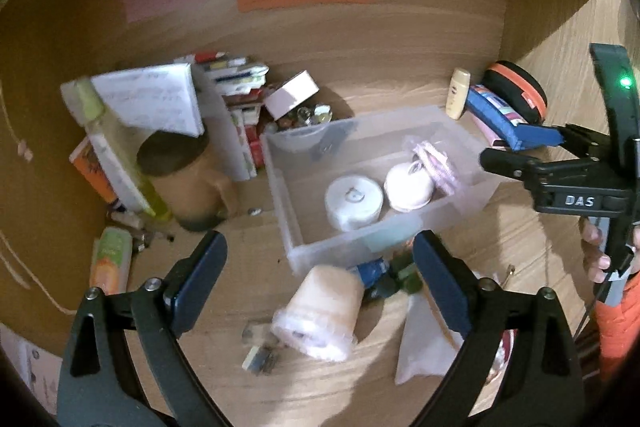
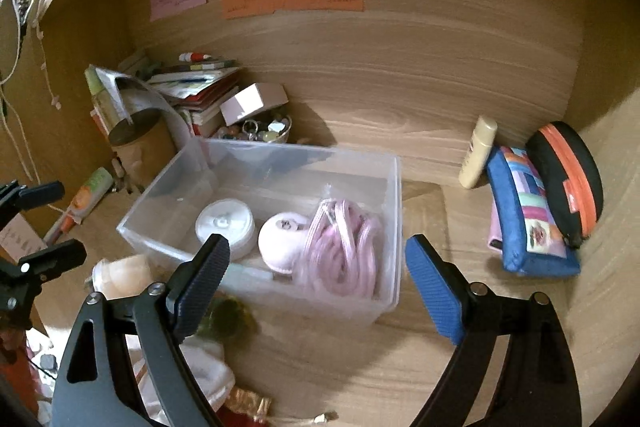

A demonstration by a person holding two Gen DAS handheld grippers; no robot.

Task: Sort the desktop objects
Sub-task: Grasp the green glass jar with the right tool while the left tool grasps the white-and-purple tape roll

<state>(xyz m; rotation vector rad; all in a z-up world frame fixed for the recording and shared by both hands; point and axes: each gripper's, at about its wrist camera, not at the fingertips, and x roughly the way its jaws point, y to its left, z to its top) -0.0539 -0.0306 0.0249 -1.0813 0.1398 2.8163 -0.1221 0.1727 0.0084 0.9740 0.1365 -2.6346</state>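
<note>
A wooden desk (image 2: 420, 367) carries a clear plastic bin (image 2: 394, 227) near its middle. Right of the bin lie a cream bottle (image 2: 478, 151) and a blue pouch (image 2: 524, 219); left of it, a brown cup (image 2: 140, 143); in front, a wrapped roll (image 1: 320, 311).

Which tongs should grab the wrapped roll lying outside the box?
Probably the left tongs: open, with the wrapped roll lying between their tips. The right tongs sit open over the clear box.

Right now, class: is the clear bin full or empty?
Partly filled: the bin holds a white tub, a pink ball and pink cord.
</note>
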